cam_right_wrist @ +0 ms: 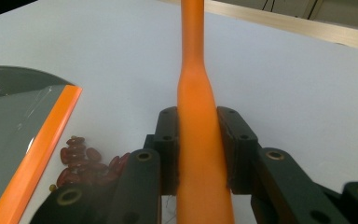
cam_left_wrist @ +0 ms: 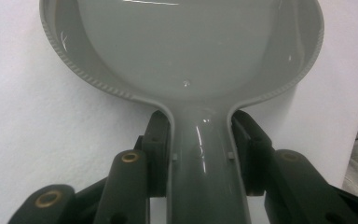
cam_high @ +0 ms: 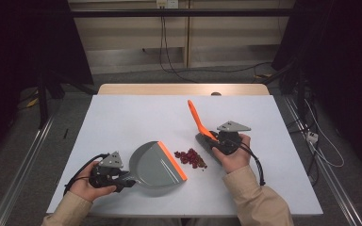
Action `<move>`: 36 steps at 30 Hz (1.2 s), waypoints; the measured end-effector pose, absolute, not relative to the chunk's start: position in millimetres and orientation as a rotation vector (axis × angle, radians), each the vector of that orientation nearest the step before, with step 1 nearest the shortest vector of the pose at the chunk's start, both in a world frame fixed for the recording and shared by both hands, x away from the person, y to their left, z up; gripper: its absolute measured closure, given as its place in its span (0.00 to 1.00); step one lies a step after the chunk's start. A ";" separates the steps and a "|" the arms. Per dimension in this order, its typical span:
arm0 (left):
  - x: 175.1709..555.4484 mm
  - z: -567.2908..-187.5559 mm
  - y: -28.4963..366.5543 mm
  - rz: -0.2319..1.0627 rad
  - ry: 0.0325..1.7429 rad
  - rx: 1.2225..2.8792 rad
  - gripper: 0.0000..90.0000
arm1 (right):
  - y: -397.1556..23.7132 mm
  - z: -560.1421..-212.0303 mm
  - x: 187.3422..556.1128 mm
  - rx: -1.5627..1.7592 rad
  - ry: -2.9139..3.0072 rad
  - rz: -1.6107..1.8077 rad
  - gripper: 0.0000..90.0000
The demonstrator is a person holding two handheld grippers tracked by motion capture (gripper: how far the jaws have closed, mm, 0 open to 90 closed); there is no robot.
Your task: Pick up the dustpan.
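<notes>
A grey dustpan [cam_high: 152,163] with an orange front lip [cam_high: 174,161] lies flat on the white table sheet [cam_high: 122,113], its mouth turned toward a small heap of red beans [cam_high: 192,158]. My left gripper [cam_high: 124,181] is shut on the dustpan's handle [cam_left_wrist: 206,158], and the pan [cam_left_wrist: 186,51] spreads out beyond the jaws. My right gripper [cam_high: 217,141] is shut on the orange handle of a small brush [cam_high: 195,115], just right of the beans. In the right gripper view the handle [cam_right_wrist: 193,93] rises between the pads, with the beans [cam_right_wrist: 81,161] and the dustpan lip [cam_right_wrist: 42,149] to the left.
The white sheet covers a wooden table whose far edge [cam_high: 184,89] shows at the back. Cables [cam_high: 169,56] trail over the floor behind it. Dark stands and rails flank both sides of the table.
</notes>
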State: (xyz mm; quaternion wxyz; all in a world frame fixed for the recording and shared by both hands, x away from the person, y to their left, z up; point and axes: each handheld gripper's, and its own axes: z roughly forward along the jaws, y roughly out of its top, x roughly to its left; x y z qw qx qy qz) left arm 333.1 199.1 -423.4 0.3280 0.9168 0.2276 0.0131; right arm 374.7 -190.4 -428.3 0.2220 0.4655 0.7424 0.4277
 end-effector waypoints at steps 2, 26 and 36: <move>333.0 -424.3 197.4 0.032 0.592 2.400 0.70 | -188.3 -428.0 373.4 1.273 2.059 1.173 0.79; 336.5 -428.9 184.1 -0.012 0.579 2.395 0.70 | -181.6 -421.8 362.8 1.221 2.150 1.025 0.79; 338.5 -430.5 181.9 -0.031 0.584 2.394 0.69 | -173.7 -424.3 356.7 1.212 2.136 1.044 0.79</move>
